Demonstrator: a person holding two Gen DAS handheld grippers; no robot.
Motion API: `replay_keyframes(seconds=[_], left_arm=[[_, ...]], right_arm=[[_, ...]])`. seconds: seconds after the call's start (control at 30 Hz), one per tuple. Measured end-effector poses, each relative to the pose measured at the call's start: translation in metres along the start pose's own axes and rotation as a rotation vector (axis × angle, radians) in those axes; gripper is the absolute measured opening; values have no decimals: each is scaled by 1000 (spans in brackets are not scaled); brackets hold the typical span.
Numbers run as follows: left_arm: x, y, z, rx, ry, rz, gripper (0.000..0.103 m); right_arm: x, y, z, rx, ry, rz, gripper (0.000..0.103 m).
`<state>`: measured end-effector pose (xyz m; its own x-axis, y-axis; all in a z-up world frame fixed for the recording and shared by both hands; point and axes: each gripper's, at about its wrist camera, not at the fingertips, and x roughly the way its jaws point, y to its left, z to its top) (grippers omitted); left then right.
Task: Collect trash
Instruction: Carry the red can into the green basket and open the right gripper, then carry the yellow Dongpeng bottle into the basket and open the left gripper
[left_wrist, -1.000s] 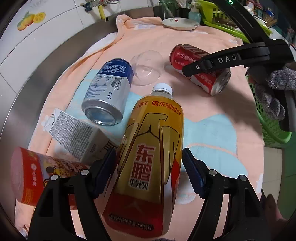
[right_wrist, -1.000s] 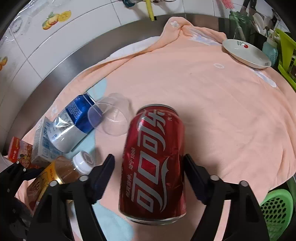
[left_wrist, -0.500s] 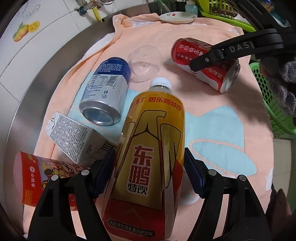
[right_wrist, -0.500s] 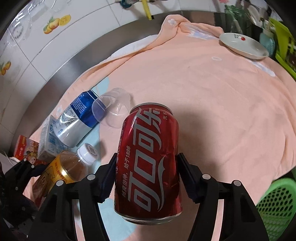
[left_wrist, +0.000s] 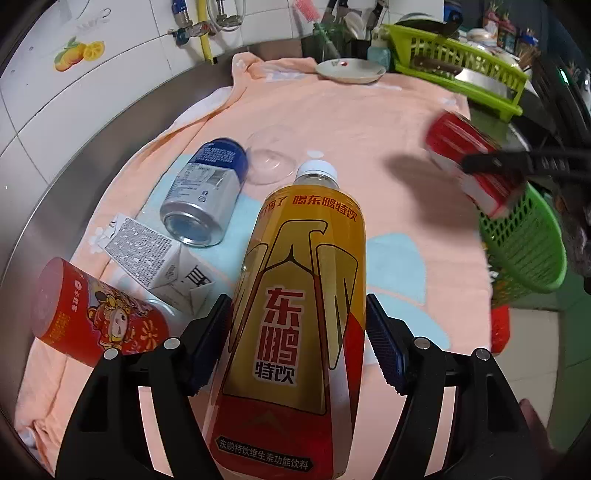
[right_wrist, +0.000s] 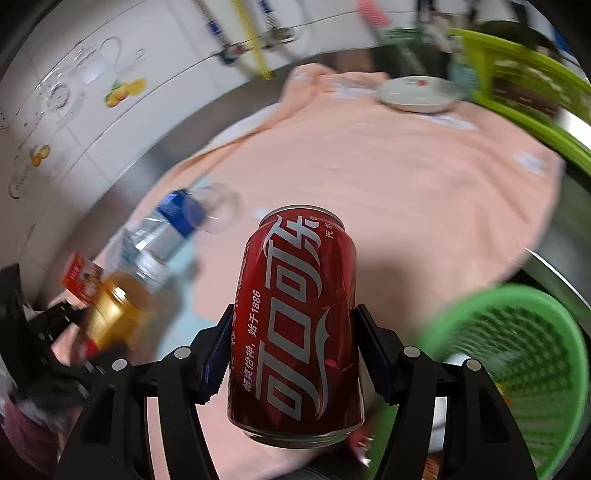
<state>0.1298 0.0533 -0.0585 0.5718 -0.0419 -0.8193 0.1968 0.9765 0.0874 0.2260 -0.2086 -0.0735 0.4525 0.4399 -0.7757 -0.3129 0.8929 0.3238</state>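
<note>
A peach towel covers the steel table, and most of the trash lies toward its left edge. Nearest that edge a red snack tube lies on its side, just beside a white carton. Behind the carton a blue and silver can lies on its side with its base toward the camera, and a clear plastic cup lies tipped over just to its right.

The left gripper stands partly open around a yellow drink bottle, both pads pressed against its sides; the bottle's white cap points away toward the back of the table.

Further right, the right gripper also stands partly open and clamps a red cola can between its pads, clear of the towel; the can's side looks slightly dented. It is near the table's right edge, close to a green basket that sits beyond that edge, lower down. A white plate rests at the towel's back edge.
</note>
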Motion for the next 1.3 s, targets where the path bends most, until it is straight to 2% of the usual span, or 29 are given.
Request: replay_keyframes(seconds=[0.17, 0.33, 0.6, 0.7, 0.83, 1.0, 1.17, 1.3], left_arm=[[-6, -8, 2, -17, -22, -31, 70], [-9, -18, 9, -16, -44, -70, 70], [-12, -41, 23, -17, -64, -131, 70], [-14, -53, 28, -5, -73, -149, 70], [-16, -66, 34, 9, -85, -180, 70], [-15, -86, 41, 31, -92, -216, 70], [-16, -109, 49, 58, -97, -255, 70], [-17, -133, 57, 89, -102, -293, 70]], right_arm=[[-13, -60, -32, 54, 25, -163, 61], [5, -110, -67, 96, 130, -286, 61], [39, -140, -88, 146, 254, -352, 61], [45, -143, -86, 177, 282, -331, 61], [48, -146, -81, 173, 295, -359, 61], [42, -155, -79, 194, 273, -332, 62], [14, -158, -85, 211, 226, -308, 62], [-24, -155, -85, 208, 156, -294, 62]])
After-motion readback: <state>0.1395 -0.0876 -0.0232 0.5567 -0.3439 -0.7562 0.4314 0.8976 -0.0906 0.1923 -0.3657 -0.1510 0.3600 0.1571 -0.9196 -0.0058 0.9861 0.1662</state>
